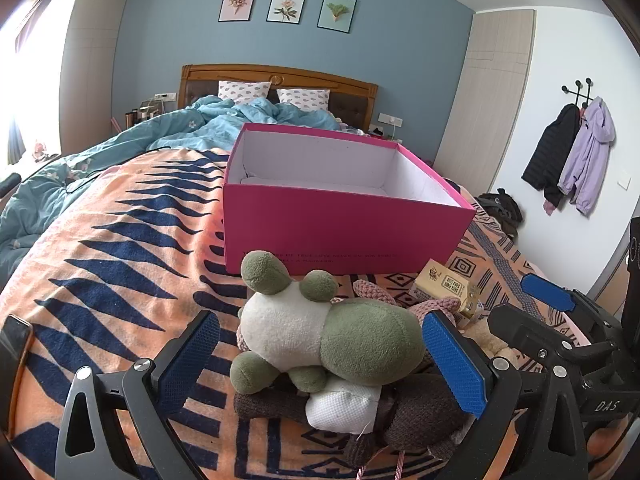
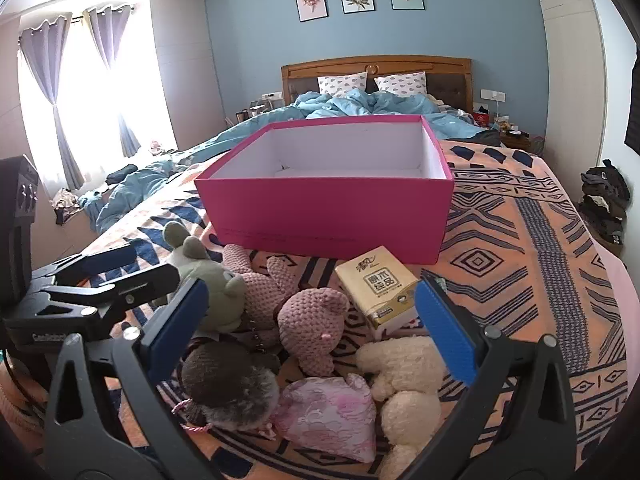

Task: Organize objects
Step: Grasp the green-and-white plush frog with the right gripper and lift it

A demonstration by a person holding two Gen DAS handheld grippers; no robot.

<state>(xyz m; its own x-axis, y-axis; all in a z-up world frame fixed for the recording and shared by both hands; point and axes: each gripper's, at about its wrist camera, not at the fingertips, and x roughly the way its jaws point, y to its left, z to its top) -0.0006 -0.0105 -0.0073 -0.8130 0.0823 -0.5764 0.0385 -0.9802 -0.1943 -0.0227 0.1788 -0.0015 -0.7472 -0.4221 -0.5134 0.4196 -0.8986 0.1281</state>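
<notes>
pink box point(image 1: 340, 232) sits open-topped on the patterned blanket point(image 1: 100, 280), looks bare inside, though its near wall hides most of the floor. the pile is just in front of it: a green and white plush point(image 1: 332, 332) lying on top of a brown knitted toy point(image 1: 416, 420), a pink crochet bear point(image 2: 316, 320), a cream plush point(image 2: 404, 384) (cut off at the bottom edge), a pink fabric pouch point(image 2: 328, 412) and a tissue pack point(image 2: 380, 288). the left gripper point(image 1: 320, 364) is spread wide either side of the green plush, pads not pressing it. the right gripper point(image 2: 312, 332) is spread wide too, over the bear, gripping nothing. something dark at the left edge of the left wrist view point(image 1: 14, 344) may be a phone, can't tell.
</notes>
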